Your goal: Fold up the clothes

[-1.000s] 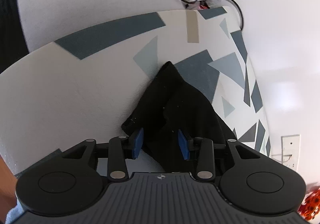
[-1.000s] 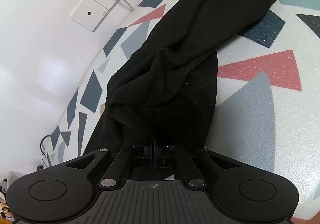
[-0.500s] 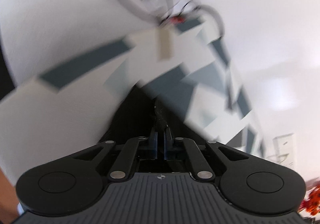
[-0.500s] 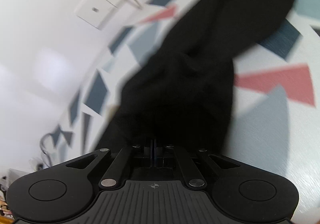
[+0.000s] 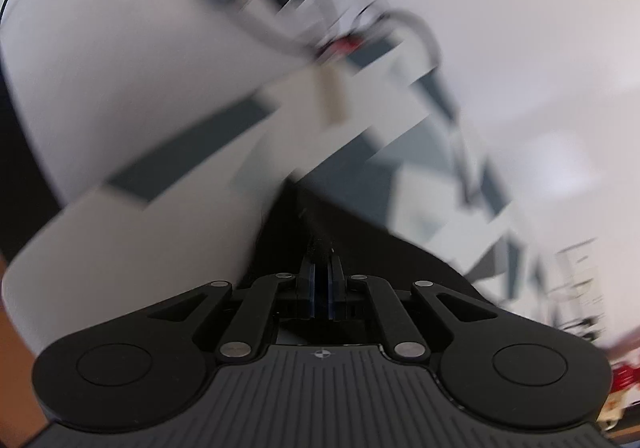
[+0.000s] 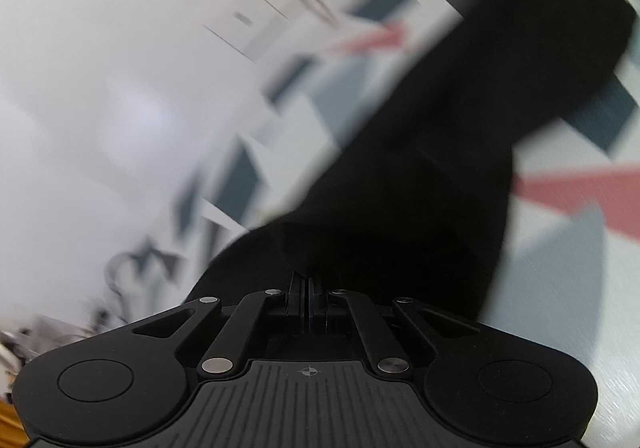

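I find the left gripper [image 5: 320, 288] changed: its jaws, open a second ago, are now pinched on the near end of the black garment [image 6: 460, 168]. The right gripper [image 6: 307, 300] stays clamped on the other end. Both views are blurred, so I judge a lift under way. Ahead of the jaws the cloth trails along the counter [image 6: 560, 268]; the wall [image 6: 100, 68] crowds one side.

Right near: bare surface [image 6: 568, 288] beside the black garment [image 6: 440, 168].
Far left: blurred cables [image 5: 320, 28] by the wall [image 5: 520, 8].
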### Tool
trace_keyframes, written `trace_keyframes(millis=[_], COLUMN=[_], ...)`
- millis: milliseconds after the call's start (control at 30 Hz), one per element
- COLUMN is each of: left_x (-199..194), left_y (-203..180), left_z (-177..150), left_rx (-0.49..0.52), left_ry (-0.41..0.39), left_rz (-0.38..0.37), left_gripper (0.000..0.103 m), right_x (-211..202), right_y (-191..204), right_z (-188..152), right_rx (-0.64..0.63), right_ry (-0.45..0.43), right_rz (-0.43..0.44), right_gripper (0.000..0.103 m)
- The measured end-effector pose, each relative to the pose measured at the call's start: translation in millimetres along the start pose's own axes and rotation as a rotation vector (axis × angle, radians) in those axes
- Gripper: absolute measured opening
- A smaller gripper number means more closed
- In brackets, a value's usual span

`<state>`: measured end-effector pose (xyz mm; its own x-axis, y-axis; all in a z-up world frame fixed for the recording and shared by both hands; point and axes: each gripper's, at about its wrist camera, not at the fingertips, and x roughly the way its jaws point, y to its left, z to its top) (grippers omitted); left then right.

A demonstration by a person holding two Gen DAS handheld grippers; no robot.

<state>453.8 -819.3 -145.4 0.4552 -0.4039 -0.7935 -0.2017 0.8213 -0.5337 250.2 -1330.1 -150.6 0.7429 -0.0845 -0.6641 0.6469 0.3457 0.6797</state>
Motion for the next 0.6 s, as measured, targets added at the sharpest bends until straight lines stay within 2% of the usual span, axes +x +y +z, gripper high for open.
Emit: trace_keyframes(millis=[67,133,233,333,467,533,600], left_x=[7,2,-17,-32,-7,4,5], left_y=[8,5,-8,-13,1,2,-1], left_z=[-5,-4,1,6,0,-6,-6], left_rx=[-0.019,-0.011,0.037,0.077,0.063,0.106,0.135], left_ry=[0.011,-0.007,-0.078,-0.150,-0.092,-0.073,-0.084], left_rz=[0.011,-0.002,-0.045,-0.055,0.038,0.080,0.086], left_gripper=[0.006,0.006,0.006,0.006,0.006,0.006,0.006], right_x=[6,3,-1,-5,-10,-3,5], right_y=[-10,-7,-2,3,10,2,-9], right_z=[-7,-7,-7,-7,-7,-13,-18], right_rx=[0.013,0.001,-0.017,-0.035,-0.059,-0.040,0.017], right_ry=[0.038,0.040,0.043,0.046,0.050,0.081,0.100], right_rz=[-0.041,-0.029,-0.010,0.009,0.034,-0.009,-0.034], right_gripper=[0.001,0.001,0.001,0.001,0.001,0.001,0.001])
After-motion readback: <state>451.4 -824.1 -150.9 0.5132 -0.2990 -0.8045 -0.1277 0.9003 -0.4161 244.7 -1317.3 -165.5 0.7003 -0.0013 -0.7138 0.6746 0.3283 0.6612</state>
